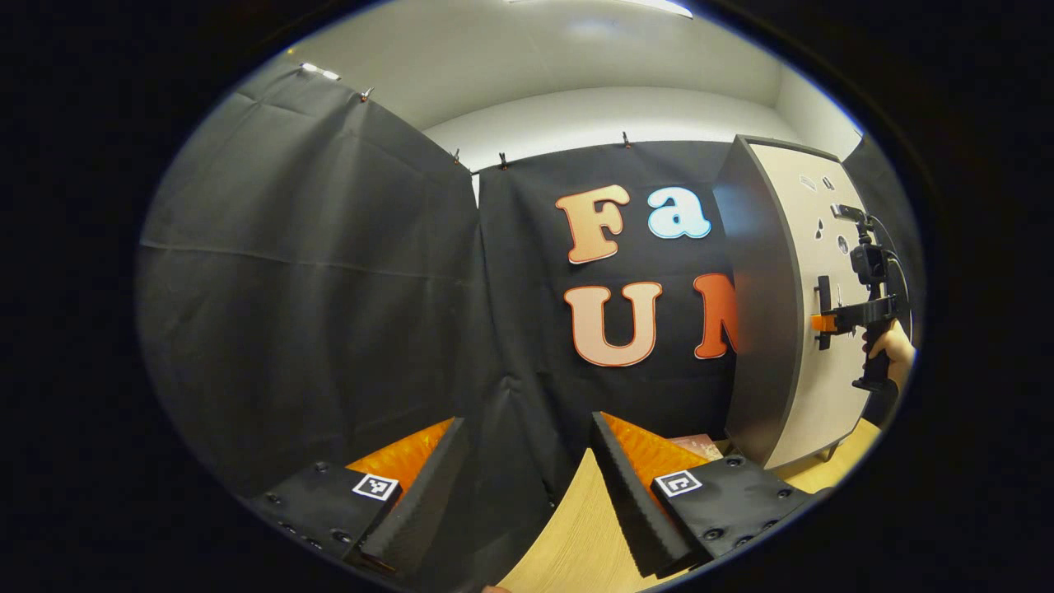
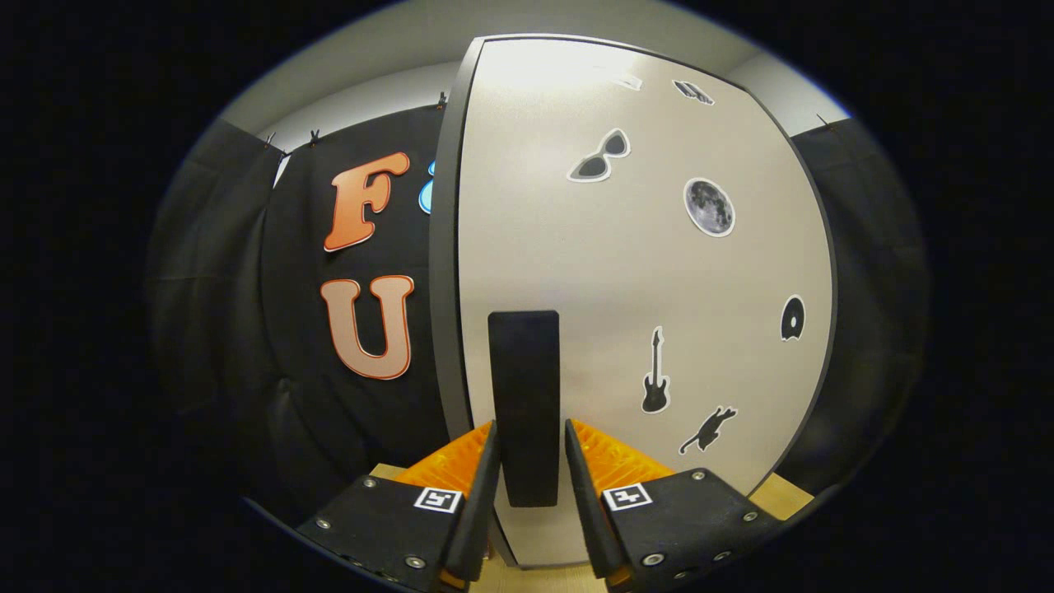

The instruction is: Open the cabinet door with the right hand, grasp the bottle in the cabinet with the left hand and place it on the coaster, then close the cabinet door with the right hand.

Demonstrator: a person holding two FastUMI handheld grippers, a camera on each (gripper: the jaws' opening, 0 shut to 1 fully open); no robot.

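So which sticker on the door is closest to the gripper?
The black guitar sticker, just right of the handle that the right gripper straddles; the others sit farther off.

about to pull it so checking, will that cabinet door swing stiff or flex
The cabinet door looks like a flat rigid panel, so probably no flex. The black handle sits between the right gripper fingers near the door's edge, likely giving good leverage.

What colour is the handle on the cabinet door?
Black. The handle is a plain vertical bar on the pale cabinet door, clearest in the right gripper view.
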